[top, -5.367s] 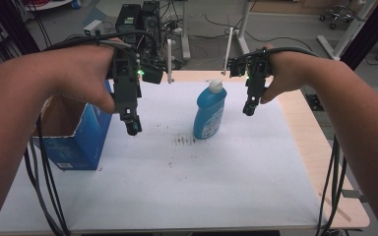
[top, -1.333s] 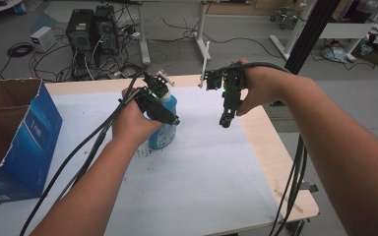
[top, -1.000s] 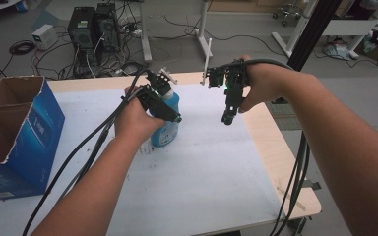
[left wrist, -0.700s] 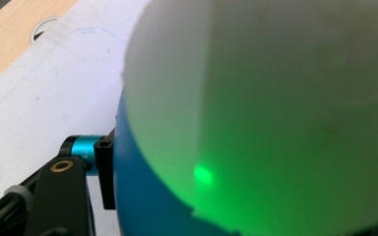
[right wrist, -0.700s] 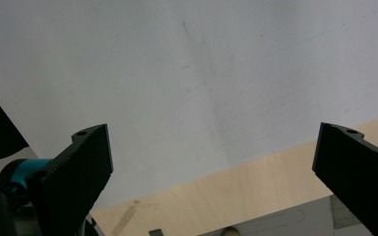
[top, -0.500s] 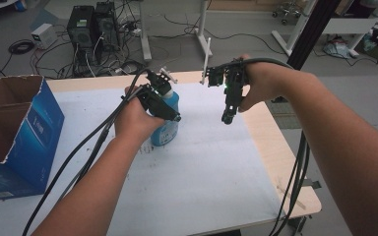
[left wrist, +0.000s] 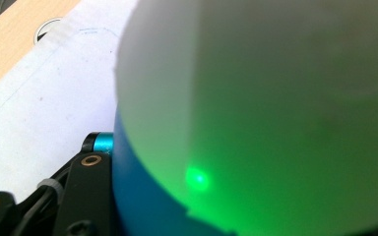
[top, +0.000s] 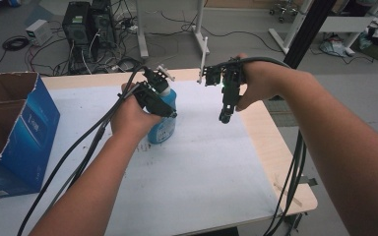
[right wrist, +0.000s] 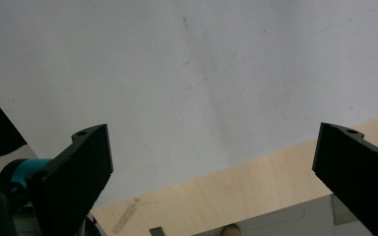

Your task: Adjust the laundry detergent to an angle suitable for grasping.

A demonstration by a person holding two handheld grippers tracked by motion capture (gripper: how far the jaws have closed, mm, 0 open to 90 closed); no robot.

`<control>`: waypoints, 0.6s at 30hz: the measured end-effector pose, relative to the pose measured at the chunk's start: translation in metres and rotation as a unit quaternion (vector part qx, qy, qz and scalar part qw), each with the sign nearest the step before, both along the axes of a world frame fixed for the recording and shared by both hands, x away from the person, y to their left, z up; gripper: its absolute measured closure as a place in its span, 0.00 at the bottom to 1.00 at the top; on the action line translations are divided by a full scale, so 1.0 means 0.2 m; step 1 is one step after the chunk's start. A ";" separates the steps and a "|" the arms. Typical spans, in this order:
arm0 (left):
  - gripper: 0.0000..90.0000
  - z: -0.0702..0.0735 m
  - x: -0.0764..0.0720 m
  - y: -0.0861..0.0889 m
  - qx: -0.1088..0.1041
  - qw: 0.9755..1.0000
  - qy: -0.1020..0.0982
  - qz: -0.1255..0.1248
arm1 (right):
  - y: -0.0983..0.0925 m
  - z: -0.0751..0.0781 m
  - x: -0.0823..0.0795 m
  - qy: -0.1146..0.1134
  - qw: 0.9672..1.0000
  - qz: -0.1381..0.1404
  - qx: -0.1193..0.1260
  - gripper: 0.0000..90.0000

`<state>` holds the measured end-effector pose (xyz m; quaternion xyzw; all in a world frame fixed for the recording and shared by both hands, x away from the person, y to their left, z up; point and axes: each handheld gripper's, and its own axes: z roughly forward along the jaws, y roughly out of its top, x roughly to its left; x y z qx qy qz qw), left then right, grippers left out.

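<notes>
White-covered table [top: 202,172], cluttered workshop floor, blue bottle [top: 163,129], cardboard box [top: 15,128]

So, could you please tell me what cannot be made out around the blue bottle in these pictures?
- High view: the left gripper and hand cover much of the blue bottle; its label is hidden.
- Left gripper view: the bottle is blurred and cut off by the edges.
- High view: the blue box is cut off at the left edge.
</notes>
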<state>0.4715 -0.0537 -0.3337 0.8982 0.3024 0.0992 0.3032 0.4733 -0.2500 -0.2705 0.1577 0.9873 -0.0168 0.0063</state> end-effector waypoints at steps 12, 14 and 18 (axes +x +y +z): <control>0.49 0.08 -0.08 0.10 0.009 0.999 0.004 -0.034 | 0.02 0.00 -0.03 -0.003 1.000 0.002 0.005 0.01; 0.49 0.13 -0.12 0.15 0.004 0.999 0.001 -0.047 | 0.04 -0.01 -0.04 -0.003 1.000 0.009 0.004 0.01; 0.49 0.22 -0.17 0.25 -0.007 0.997 0.002 -0.083 | 0.08 -0.01 -0.05 -0.004 1.000 0.019 0.003 0.01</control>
